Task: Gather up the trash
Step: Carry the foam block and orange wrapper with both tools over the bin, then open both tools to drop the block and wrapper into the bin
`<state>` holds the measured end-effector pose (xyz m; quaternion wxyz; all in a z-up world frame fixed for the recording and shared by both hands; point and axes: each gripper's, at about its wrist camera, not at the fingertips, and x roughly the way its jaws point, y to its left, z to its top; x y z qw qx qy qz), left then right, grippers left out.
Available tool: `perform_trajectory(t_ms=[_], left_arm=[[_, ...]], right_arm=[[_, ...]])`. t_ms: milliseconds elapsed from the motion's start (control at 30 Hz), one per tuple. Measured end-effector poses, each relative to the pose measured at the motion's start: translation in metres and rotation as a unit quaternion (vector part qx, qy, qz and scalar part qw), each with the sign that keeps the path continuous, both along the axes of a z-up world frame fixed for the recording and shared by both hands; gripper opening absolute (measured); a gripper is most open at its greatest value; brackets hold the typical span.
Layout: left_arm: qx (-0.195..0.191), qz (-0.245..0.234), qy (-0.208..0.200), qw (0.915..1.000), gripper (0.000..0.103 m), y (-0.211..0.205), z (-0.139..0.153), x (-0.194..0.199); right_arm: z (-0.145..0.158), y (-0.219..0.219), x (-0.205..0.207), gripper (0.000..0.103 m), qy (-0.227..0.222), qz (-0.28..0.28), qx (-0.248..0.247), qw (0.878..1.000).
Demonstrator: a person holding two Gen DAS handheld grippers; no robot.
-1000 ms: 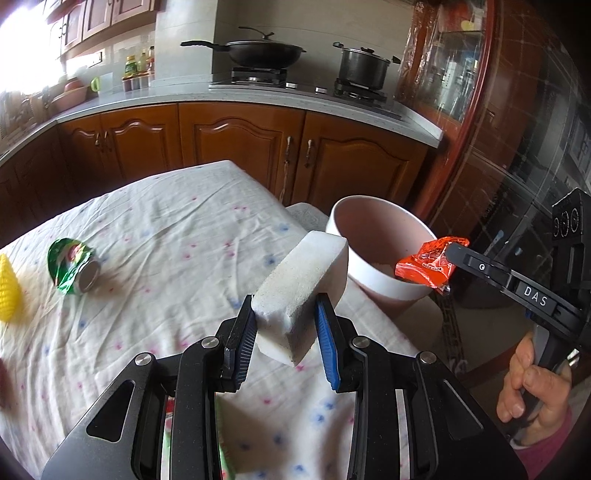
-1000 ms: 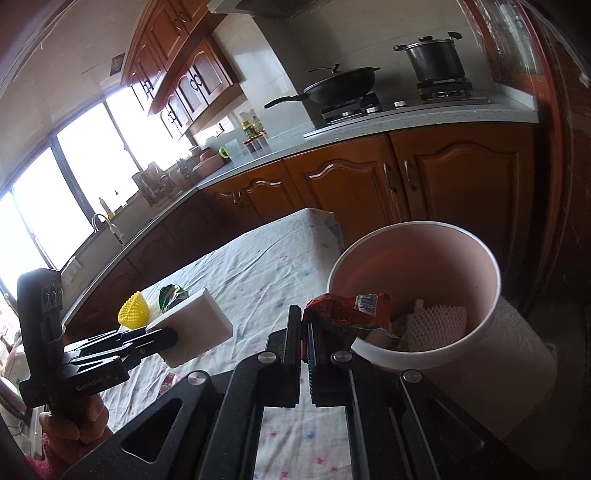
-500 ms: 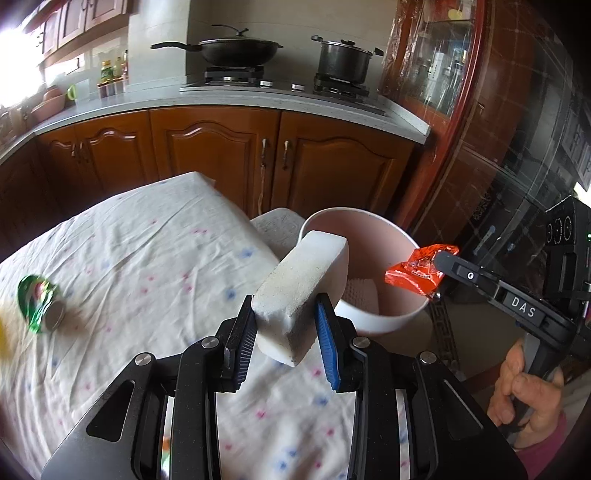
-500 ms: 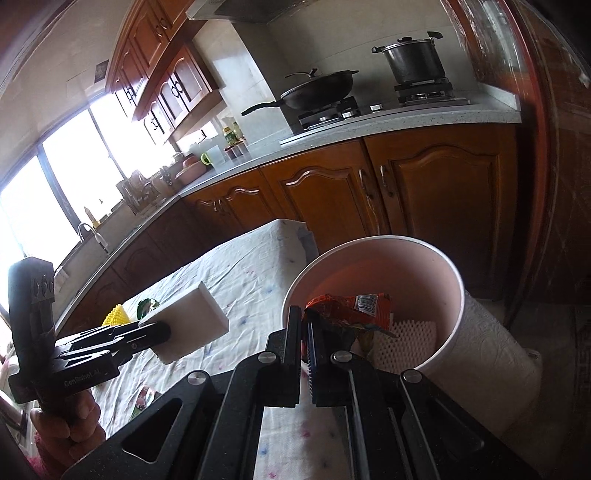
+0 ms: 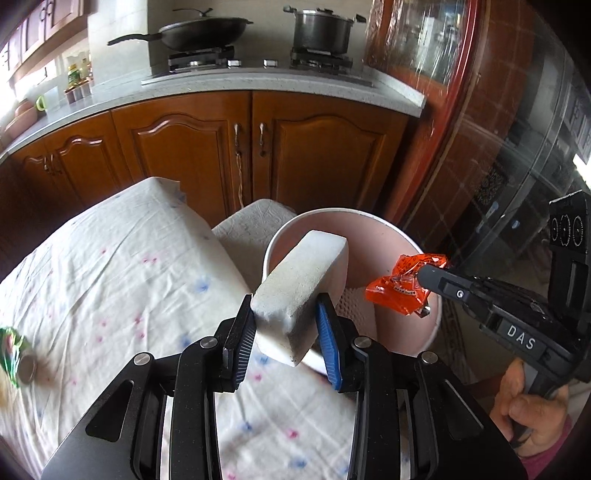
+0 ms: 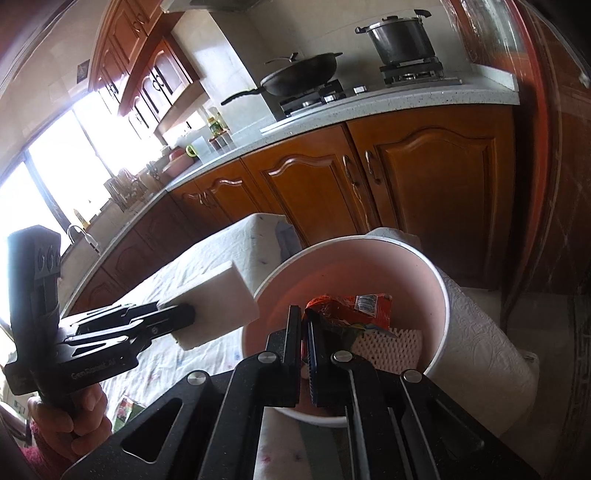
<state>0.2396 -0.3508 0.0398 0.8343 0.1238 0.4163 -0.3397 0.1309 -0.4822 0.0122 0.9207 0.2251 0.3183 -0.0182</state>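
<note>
Left wrist view: both tools clamped, left tool [image 5: 286, 325] on foam block [image 5: 303, 291], right tool [image 5: 424, 280] on orange wrapper [image 5: 400, 286], over pink bin [image 5: 391, 243], perhaps crushed can [image 5: 14, 356] far left.

A home kitchen. Brown wooden cabinets [image 5: 192, 147] run under a pale speckled countertop [image 5: 258, 86], where a gas hob [image 5: 258, 62] carries a black wok [image 5: 199, 33] and a steel lidded pot [image 5: 321, 31]. More wooden wall cupboards [image 6: 147, 74] hang near a bright window [image 6: 48, 173], beside a sink tap [image 6: 83, 236]. A flower-print cloth [image 5: 110, 288] covers the table.
</note>
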Motion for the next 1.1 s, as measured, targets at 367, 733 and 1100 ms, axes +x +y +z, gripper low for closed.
perform_trajectory(t_ms=[367, 733, 1100], left_arm=[[0.047, -0.016, 0.01, 0.9987, 0.054, -0.031, -0.024, 0.008], [0.053, -0.012, -0.002, 0.9985, 0.064, -0.029, -0.025, 0.005], [0.039, 0.005, -0.004, 0.9992, 0.068, -0.003, -0.018, 0.0]], right_arm=[[-0.021, -0.018, 0.017, 0.022, 0.047, 0.006, 0.018, 0.999], [-0.022, -0.025, 0.012, 0.046, 0.035, 0.0, 0.038, 0.999], [-0.015, -0.016, 0.003, 0.049, 0.025, 0.002, 0.035, 0.999]])
